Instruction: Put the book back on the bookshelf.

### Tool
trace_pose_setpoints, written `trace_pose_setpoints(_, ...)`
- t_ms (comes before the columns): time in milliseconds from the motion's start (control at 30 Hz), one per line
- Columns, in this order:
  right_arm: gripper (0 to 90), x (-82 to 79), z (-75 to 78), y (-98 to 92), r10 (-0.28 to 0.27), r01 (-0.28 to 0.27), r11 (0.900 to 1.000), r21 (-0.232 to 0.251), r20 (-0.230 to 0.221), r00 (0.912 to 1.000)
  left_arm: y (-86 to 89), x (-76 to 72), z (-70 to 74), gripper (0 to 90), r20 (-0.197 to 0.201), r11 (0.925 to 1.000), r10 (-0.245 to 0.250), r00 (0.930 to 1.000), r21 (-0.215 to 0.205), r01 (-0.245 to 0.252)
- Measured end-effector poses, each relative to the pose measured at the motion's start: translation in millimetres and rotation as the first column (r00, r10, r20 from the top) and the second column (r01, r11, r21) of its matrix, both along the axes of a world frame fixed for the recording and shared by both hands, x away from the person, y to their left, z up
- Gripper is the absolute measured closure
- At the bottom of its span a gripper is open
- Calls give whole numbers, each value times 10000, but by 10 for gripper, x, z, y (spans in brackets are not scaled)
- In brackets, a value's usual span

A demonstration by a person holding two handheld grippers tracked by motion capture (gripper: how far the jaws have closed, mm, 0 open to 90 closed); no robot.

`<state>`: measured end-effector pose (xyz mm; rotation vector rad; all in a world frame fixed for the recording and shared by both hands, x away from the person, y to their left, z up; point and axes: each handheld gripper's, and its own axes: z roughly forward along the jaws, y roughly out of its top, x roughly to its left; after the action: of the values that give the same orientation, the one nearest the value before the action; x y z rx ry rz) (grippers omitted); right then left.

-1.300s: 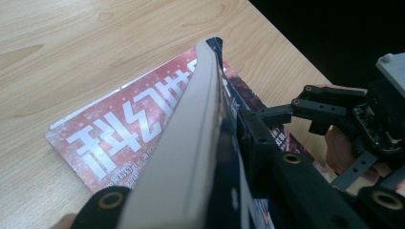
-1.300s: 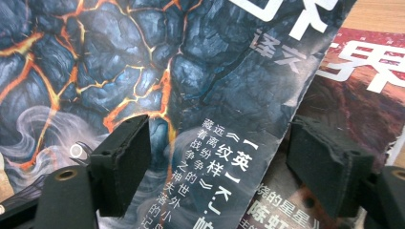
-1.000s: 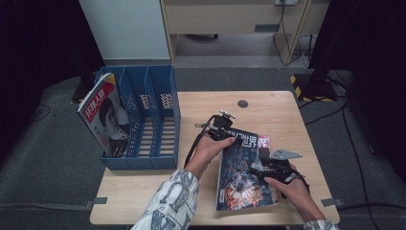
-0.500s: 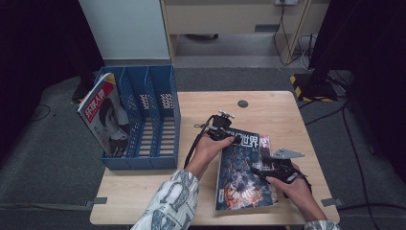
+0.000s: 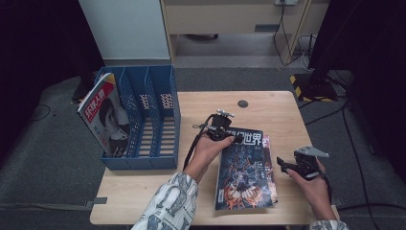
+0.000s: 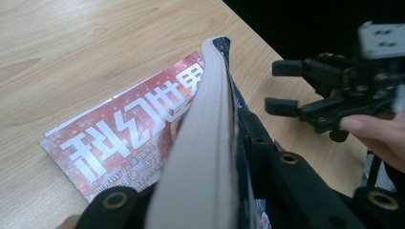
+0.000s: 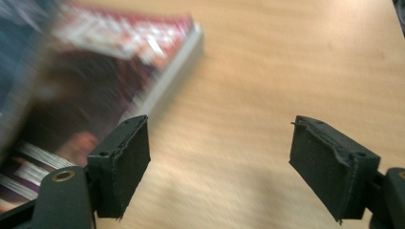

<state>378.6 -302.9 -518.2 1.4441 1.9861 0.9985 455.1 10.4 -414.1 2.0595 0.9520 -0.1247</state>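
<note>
Pale wood tabletop carries our work. We clamp the left gripper on the top edge of a dark-covered magazine, its jaws having just closed, thick page block showing. Beneath lies a red magazine. At three o'clock, our right gripper hangs with jaws apart. At nine o'clock, the blue file rack holds one leaning magazine.

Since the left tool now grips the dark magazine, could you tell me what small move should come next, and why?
Probably lift the dark magazine a little clear of the red magazine beneath it. The left tool, whose jaws have just been closing, pinches its raised top edge; the right tool stands open and apart, and the blue file rack has free slots.
</note>
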Motion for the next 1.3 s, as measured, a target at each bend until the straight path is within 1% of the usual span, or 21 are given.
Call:
trace_pose_setpoints(67, 211, 5, -61, -4, -193, 178, 9991, -380, -399, 9990, 1, -11, 26, 804, -37, 9999, 16, 10000, -117, -16)
trace_pose_setpoints(100, 209, 6, -91, -7, -189, 149, 9978, -640, -617, 9979, 0, -15, 43, 807, -28, 9999, -4, 10000, -162, 4)
trace_pose_setpoints(133, 207, 12, -116, -6, -189, 133, 9969, -777, -714, 9973, -5, -24, 71, 810, -18, 9998, -32, 10000, -204, 31)
trace_pose_setpoints(167, 203, 17, -135, -7, -199, 133, 9968, -788, -828, 9964, -7, -29, 91, 812, 6, 9997, -43, 10000, -222, 43)
trace_pose_setpoints(233, 200, 25, -151, -11, -211, 148, 9970, -753, -843, 9962, -11, -49, 156, 816, 74, 9995, -72, 9999, -294, 75)
trace_pose_setpoints(267, 197, 24, -156, 0, -237, 174, 9974, -693, -922, 9955, -11, -56, 181, 818, 116, 9995, -96, 9999, -292, 100)
trace_pose_setpoints(333, 187, 26, -167, 5, -118, 54, 9973, -738, -861, 9962, -5, -73, 244, 819, 200, 9994, -156, 9997, -320, 162)
trace_pose_setpoints(433, 176, 30, -180, 10, -99, 43, 9975, -708, -780, 9969, 23, -87, 341, 822, 309, 9992, -167, 9994, -367, 178)
trace_pose_setpoints(500, 171, 30, -192, 7, -126, 85, 9984, -557, -754, 9971, 49, -90, 402, 823, 433, 9990, -117, 9990, -425, 135)
trace_pose_setpoints(533, 172, 30, -198, 10, -114, 76, 9984, -565, -678, 9976, 62, -90, 428, 823, 470, 9990, -89, 9989, -428, 109)
trace_pose_setpoints(600, 171, 30, -197, 16, -127, 89, 9985, -544, -698, 9975, 106, -85, 508, 823, 570, 9987, 20, 9984, -506, 8)
trace_pose_setpoints(733, 168, 37, -198, 20, -71, 37, 9987, -499, -692, 9976, 190, -55, 653, 823, 675, 9982, 70, 9977, -607, -29)
trace_pose_setpoints(833, 169, 34, -197, 26, -42, 8, 9988, -481, -713, 9974, 272, -24, 800, 823, 747, 9969, 135, 9971, -786, -76)
trace_pose_setpoints(933, 169, 37, -197, 25, 42, -82, 9984, -553, -716, 9974, 358, 15, 943, 823, 928, 9953, 240, 9954, -962, -150)
trace_pose_setpoints(1033, 174, 34, -196, 60, -26, -9, 9989, -477, -734, 9973, 422, 67, 1016, 823, 1022, 9939, 423, 9939, -1053, -315)
trace_pose_setpoints(1100, 174, 24, -194, 72, -18, -24, 9983, -574, -730, 9973, 466, 73, 1051, 823, 1059, 9926, 564, 9928, -1131, -443)
trace_pose_setpoints(1133, 168, 22, -195, 77, -57, 18, 9984, -564, -692, 9976, 486, 65, 1072, 823, 1116, 9926, 615, 9918, -1112, -491)
trace_pose_setpoints(1200, 129, 12, -196, 81, -270, 231, 9985, -489, -808, 9964, 525, 45, 1130, 823, 1182, 9928, 719, 9904, -1034, -598)
trace_pose_setpoints(1300, 74, 19, -204, 77, -442, 390, 9975, -587, -899, 9950, 583, 5, 1229, 823, 1380, 9924, 936, 9860, -924, -812)
